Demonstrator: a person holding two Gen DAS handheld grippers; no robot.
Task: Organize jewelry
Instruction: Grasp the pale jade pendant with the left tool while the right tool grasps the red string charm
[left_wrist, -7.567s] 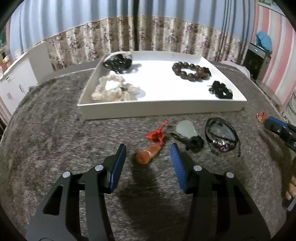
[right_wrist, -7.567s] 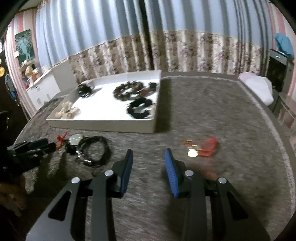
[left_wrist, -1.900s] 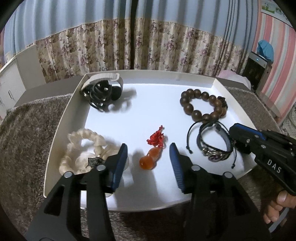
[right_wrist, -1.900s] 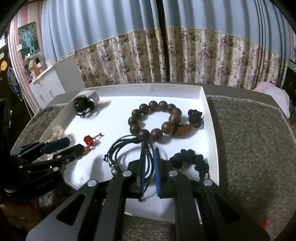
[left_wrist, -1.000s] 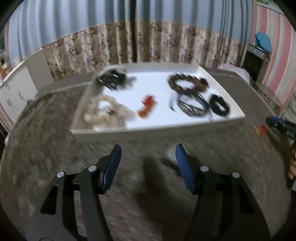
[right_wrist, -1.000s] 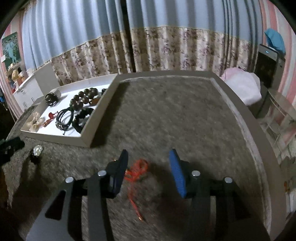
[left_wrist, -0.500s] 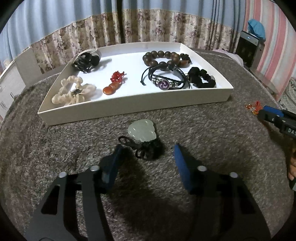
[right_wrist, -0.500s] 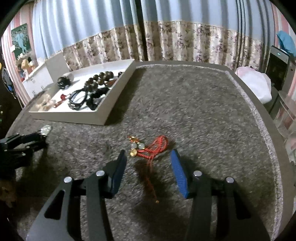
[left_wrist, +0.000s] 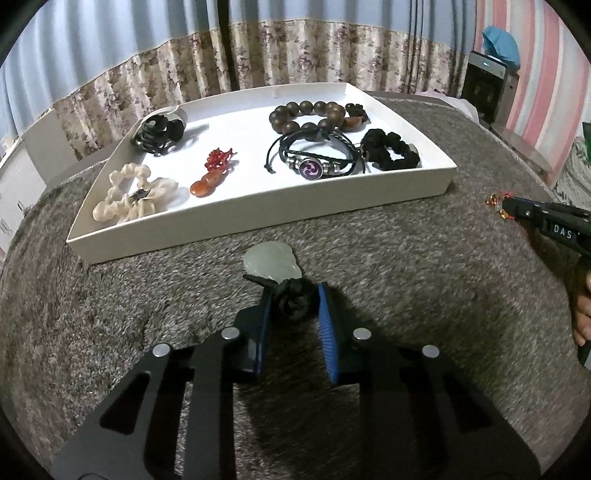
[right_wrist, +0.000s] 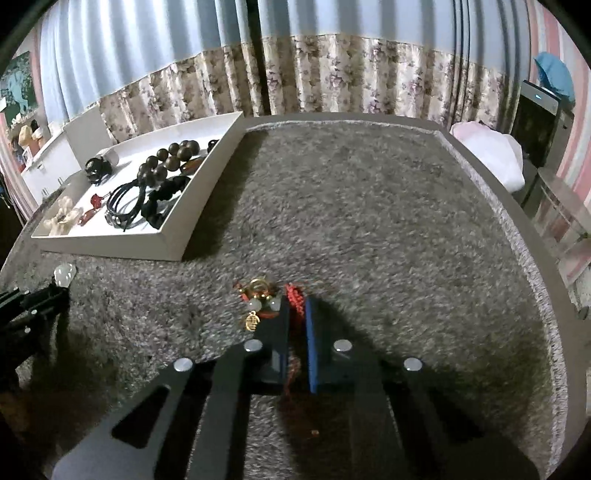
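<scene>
A pale green jade pendant (left_wrist: 271, 259) with a black knotted cord (left_wrist: 295, 301) lies on the grey carpet in front of the white tray (left_wrist: 258, 225). My left gripper (left_wrist: 293, 295) is shut on the black cord knot. In the right wrist view, my right gripper (right_wrist: 296, 306) is shut on the red cord (right_wrist: 295, 295) of a gold-charm bracelet (right_wrist: 258, 299) lying on the carpet. The right gripper with the charm also shows at the right edge of the left wrist view (left_wrist: 517, 208).
The tray holds a cream scrunchie (left_wrist: 129, 194), a black hair clip (left_wrist: 159, 133), an orange pendant (left_wrist: 208, 181), a wooden bead bracelet (left_wrist: 314, 116), a black cord bracelet (left_wrist: 317, 160) and a black scrunchie (left_wrist: 389, 153). The carpet's edge (right_wrist: 517, 206) curves at right.
Both grippers have moved forward and closed: the left on the pendant's black cord, the right on the bracelet's red cord. Half a second ago both were open.
</scene>
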